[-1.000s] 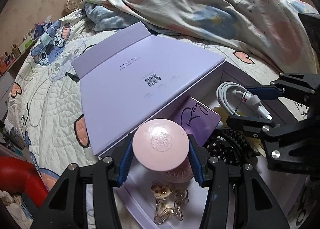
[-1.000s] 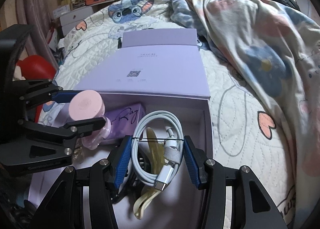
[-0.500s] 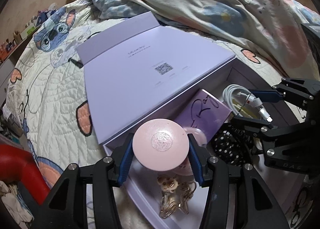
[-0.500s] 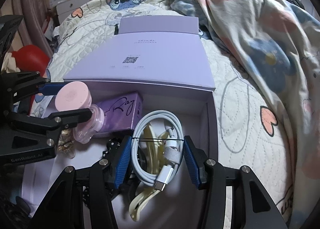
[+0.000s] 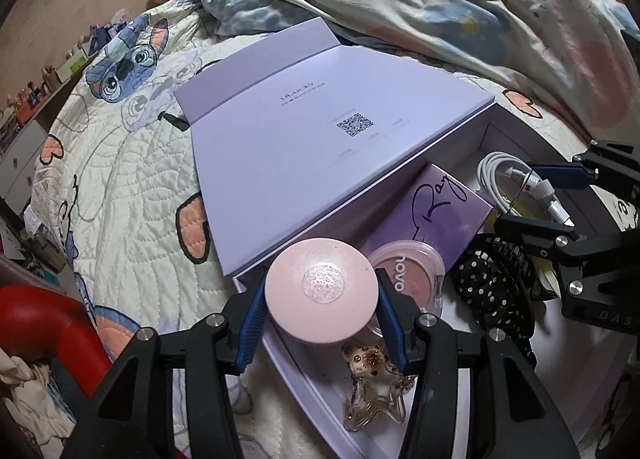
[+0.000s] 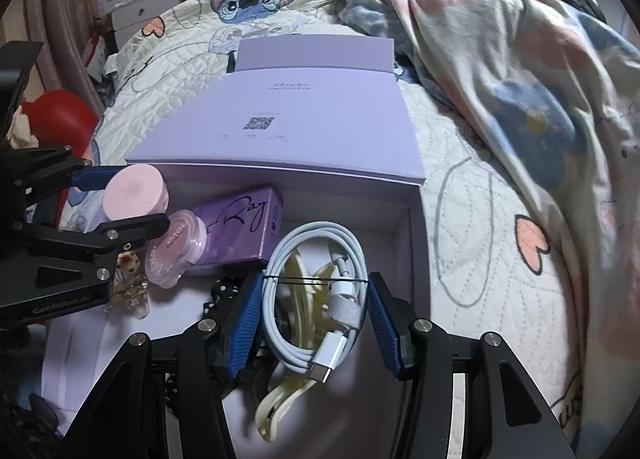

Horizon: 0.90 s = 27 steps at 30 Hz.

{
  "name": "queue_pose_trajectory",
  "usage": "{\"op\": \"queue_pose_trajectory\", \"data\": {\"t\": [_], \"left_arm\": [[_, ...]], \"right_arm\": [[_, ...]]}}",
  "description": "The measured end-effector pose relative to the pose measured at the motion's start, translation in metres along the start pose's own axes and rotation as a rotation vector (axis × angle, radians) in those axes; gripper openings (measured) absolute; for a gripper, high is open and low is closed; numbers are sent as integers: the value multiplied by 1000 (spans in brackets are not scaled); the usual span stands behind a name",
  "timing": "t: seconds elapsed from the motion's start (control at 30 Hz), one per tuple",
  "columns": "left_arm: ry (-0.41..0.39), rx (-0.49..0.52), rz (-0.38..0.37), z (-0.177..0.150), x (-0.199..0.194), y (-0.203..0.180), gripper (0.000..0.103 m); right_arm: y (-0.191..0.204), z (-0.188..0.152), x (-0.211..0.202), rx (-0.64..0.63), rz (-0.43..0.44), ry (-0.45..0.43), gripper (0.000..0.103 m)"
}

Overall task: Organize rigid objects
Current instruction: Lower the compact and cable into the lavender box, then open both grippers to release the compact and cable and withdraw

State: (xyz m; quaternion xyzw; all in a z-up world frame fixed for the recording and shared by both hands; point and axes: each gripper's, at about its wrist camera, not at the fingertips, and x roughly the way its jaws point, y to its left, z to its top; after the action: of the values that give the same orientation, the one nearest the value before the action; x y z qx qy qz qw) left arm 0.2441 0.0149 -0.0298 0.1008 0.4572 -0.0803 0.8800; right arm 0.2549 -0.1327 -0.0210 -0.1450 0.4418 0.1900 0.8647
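Left gripper (image 5: 321, 305): clamped on a round pink jar (image 5: 321, 301), both blue pads pressed to the jar's sides; held above the near-left corner of the box, clear of its floor. Seen from the right wrist (image 6: 120, 203), the jar (image 6: 134, 197) sits between the two black fingers.
Right gripper (image 6: 316, 325): grips a coiled white charging cable (image 6: 316, 299), blue pads touching the coil on both sides; USB-C plug points toward the camera. In the left wrist view the same gripper (image 5: 540, 199) has the cable (image 5: 508, 179) over the right part of the box.
Box (image 5: 492, 131): lilac gift box, tray uncovered, lid (image 5: 320, 147) folded back flat on the bedspread, QR code and small print on its inner face.
Inside the box, back: purple carton (image 6: 244, 229) with script lettering, lying flat near the back wall.
Inside the box, left: small pink compact (image 6: 180, 245), tilted, leaning against the carton; lettering on its lid.
Inside the box, front-left: clear star-shaped hair clip (image 5: 372, 391) with a little bear figure, flat on the tray floor.
Inside the box, middle: black polka-dot hair clip (image 5: 496, 291), partly behind the right gripper's finger.
Under the cable: cream claw clip (image 6: 288, 395), partly hidden by the coil.
Surroundings: quilted cartoon-print bedspread (image 6: 472, 243); rumpled pastel duvet (image 6: 520, 71) to the right; red object (image 5: 44, 323) at the bed's left edge.
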Motion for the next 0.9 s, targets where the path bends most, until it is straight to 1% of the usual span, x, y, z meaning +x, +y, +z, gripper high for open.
{"op": "queue_pose_trajectory", "data": {"t": [0.1,0.17,0.23,0.3,0.4,0.53,0.63,0.67,0.73,0.77,0.8,0.9], "left_arm": [[-4,-14,-20,-1,0,2,50],[-12,-23,-47,-2,-2,2,50],[-18,-28,-52,-2,-3,1,50],[-18,-34,-52,-2,-3,0,50],[-6,-45,-63,-2,-3,0,50],[2,-45,-41,-1,-6,-2,53],[-4,-43,-40,-1,-10,-3,54],[-8,-39,-36,-1,-12,-5,55],[-13,-33,-32,-1,-15,-6,62],[-17,-34,-30,-1,-18,-7,68],[-23,-35,-30,-1,-20,-8,71],[-38,-33,-34,0,-29,-10,71]], "right_arm": [[1,0,-3,-4,0,-7,52],[0,1,-6,-4,3,-20,54],[0,1,-9,-7,-5,-31,64],[1,2,-11,-10,-8,-35,65],[1,1,-15,-10,-23,-40,67],[-1,-1,-20,1,-28,-43,67],[-2,-3,-23,7,-33,-44,67],[-3,-3,-24,8,-34,-45,67],[-3,-5,-28,12,-28,-48,67],[-3,-5,-30,14,-28,-50,67],[-3,-6,-32,15,-28,-52,67],[-3,-8,-38,19,-36,-62,67]]}}
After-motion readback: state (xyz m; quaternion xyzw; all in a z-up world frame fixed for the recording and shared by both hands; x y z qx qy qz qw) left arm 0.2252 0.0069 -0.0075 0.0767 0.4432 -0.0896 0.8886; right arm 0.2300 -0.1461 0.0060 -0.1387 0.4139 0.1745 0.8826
